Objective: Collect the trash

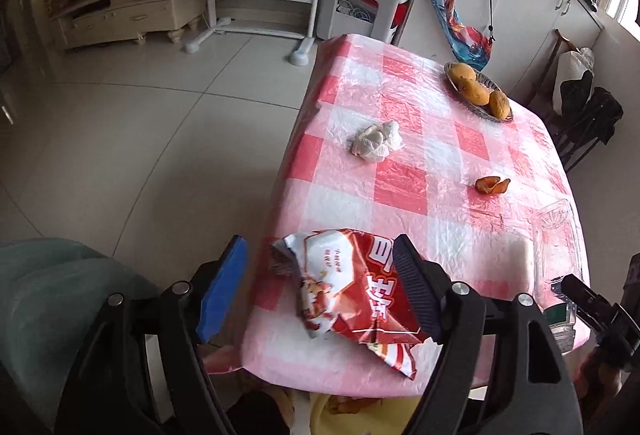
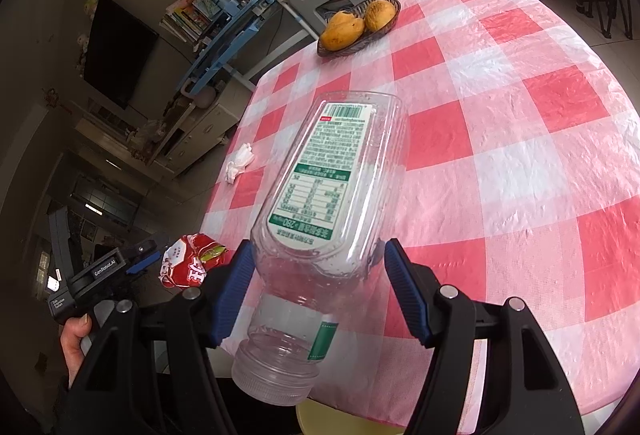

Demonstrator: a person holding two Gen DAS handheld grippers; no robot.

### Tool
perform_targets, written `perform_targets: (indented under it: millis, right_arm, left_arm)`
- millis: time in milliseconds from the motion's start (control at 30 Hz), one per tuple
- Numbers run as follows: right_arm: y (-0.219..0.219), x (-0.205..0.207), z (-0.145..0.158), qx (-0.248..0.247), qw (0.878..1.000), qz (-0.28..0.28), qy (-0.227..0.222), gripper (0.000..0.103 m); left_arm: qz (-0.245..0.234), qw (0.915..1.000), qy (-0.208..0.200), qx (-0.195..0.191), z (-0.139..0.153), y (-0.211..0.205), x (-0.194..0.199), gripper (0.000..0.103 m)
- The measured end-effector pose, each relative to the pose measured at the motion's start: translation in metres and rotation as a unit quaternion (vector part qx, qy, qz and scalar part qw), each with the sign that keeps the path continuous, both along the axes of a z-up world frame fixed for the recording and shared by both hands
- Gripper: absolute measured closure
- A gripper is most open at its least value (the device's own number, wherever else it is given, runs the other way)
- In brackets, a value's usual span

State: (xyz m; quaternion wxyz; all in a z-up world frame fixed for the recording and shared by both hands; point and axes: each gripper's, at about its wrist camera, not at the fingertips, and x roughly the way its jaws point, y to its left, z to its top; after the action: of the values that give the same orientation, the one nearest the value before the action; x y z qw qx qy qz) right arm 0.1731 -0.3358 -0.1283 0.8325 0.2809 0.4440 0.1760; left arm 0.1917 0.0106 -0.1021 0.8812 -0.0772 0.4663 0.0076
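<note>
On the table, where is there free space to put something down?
Free: the checked cloth right of the plastic bottle, up to the far edge; also the patch between the crumpled tissue, the orange peel and the fruit basket. Crowded: the near edge, with the snack bag and bottle.

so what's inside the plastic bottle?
The plastic bottle looks empty: the checked cloth shows through its clear wall, with only droplets visible. The label hides part of the interior.
</note>
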Motion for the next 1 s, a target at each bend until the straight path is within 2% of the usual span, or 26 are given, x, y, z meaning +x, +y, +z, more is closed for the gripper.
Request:
perform_targets:
  millis: [100, 233, 267, 300, 333, 367, 467, 733, 1000]
  right_arm:
    - [0.002, 0.001, -0.001, 0.0, 1.0, 0.002, 0.001, 0.038]
    - [0.004, 0.001, -0.002, -0.001, 1.0, 0.005, 0.003, 0.038]
    - [0.005, 0.001, -0.002, -0.002, 1.0, 0.005, 0.003, 0.038]
    - [0.005, 0.001, -0.003, -0.003, 1.0, 0.006, 0.004, 0.038]
    - [0.006, 0.001, -0.003, -0.004, 1.0, 0.006, 0.005, 0.038]
    - [0.006, 0.001, -0.004, -0.004, 1.0, 0.006, 0.005, 0.038]
    - [0.008, 0.0, -0.005, -0.006, 1.0, 0.008, 0.007, 0.038]
    - [0.024, -0.011, -0.004, 0.0, 1.0, 0.029, -0.01, 0.038]
    - [0.039, -0.035, -0.001, 0.006, 0.998, 0.043, -0.033, 0.038]
  left_arm:
    - [-0.002, 0.9997, 0.013, 0.018, -0.005, -0.001, 0.002, 0.027]
    - [-0.029, 0.9983, 0.05, 0.005, -0.025, -0.014, 0.007, 0.027]
    - [-0.036, 0.9978, 0.055, 0.007, -0.03, -0.019, 0.008, 0.03]
    - [-0.043, 0.9972, 0.06, 0.009, -0.035, -0.024, 0.009, 0.038]
    - [-0.048, 0.9964, 0.07, 0.006, -0.041, -0.027, 0.011, 0.069]
    - [-0.053, 0.9954, 0.079, -0.007, -0.046, -0.029, 0.012, 0.09]
    - [-0.049, 0.9974, 0.052, -0.012, -0.041, -0.032, 0.007, 0.098]
    - [-0.064, 0.9964, -0.051, -0.021, 0.001, -0.038, -0.023, 0.099]
    - [-0.099, 0.9914, -0.084, 0.005, 0.015, -0.06, -0.056, 0.099]
